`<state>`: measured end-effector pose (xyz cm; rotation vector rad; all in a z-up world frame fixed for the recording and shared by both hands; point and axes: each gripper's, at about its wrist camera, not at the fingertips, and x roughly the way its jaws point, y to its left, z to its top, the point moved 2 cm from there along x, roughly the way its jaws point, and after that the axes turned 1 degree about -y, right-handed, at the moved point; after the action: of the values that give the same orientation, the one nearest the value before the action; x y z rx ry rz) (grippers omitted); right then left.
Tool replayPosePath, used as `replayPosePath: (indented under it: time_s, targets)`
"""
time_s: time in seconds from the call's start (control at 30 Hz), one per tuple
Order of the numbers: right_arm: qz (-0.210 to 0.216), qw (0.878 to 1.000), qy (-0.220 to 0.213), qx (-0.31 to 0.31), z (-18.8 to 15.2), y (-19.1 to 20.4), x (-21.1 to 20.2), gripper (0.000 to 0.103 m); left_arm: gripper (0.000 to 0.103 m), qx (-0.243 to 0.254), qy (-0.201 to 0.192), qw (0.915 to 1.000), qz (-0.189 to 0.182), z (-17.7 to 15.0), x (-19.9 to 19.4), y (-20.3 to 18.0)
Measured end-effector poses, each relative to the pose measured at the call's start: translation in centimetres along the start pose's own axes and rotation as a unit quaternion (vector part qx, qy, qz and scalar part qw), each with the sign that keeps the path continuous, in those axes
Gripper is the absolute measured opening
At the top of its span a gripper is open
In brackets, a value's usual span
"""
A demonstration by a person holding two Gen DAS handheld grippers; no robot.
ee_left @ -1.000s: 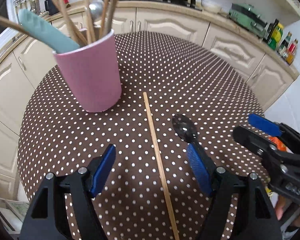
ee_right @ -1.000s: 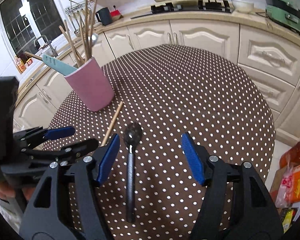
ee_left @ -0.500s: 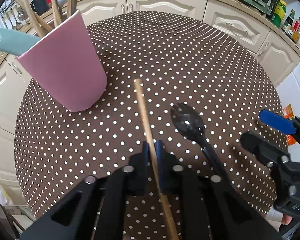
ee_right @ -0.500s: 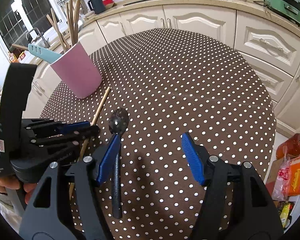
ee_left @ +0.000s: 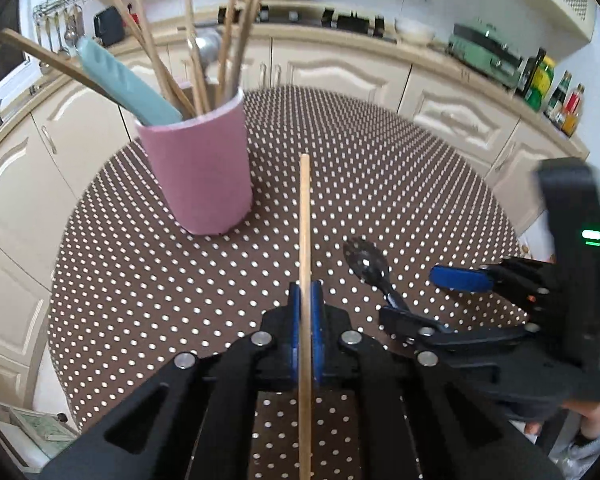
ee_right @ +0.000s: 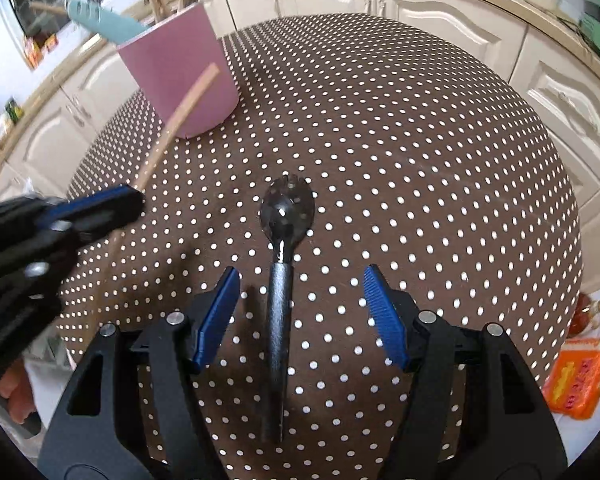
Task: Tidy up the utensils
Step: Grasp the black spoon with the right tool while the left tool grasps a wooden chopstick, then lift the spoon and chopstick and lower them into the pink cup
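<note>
Left gripper (ee_left: 305, 300) is pinching the light, stiff wooden chopstick (ee_left: 304, 240) mid-length near the pink cup (ee_left: 198, 172), while the spread right gripper (ee_right: 300, 312) is straddling the black spoon (ee_right: 282, 280) lying on the dotted table (ee_right: 420, 160), its smooth slim handle probably being slippery.

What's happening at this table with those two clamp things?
A person is tidying utensils into the pink cup. The left gripper is shut on a wooden chopstick, lifted off the dotted table. The right gripper is open astride the black spork, which lies flat, ungripped.
</note>
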<state>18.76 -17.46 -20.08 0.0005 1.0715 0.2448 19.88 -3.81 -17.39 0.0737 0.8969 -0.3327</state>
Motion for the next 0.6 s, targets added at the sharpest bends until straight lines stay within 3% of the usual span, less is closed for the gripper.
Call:
replayPosePath:
  time_s: [0.03, 0.1, 0.4, 0.5, 0.6]
  targets:
    - [-0.007, 1.000, 0.007, -0.007, 0.2, 0.3, 0.1, 0.061, 0.005, -0.002, -0.006, 1.0000, -0.001, -0.2, -0.7, 0.1]
    - [-0.016, 0.999, 0.026, -0.021, 0.9, 0.9, 0.7, 0.047, 0.005, -0.009, -0.023, 0.9997, -0.007, -0.3, -2.0, 0.4]
    - [-0.035, 0.993, 0.091, -0.065, 3.8, 2.5, 2.6, 0.026, 0.005, -0.031, -0.096, 0.9946, -0.024, -0.4, -6.7, 1.3]
    - [-0.011, 0.994, 0.096, -0.046, 4.8, 1.9, 3.0, 0.013, 0.005, -0.034, -0.122, 0.9914, -0.030, -0.2, -7.2, 1.4]
    - [0.017, 0.995, 0.092, -0.024, 5.3, 0.9, 3.1, 0.012, 0.005, -0.042, -0.151, 0.9867, -0.044, 0.1, -8.2, 1.6]
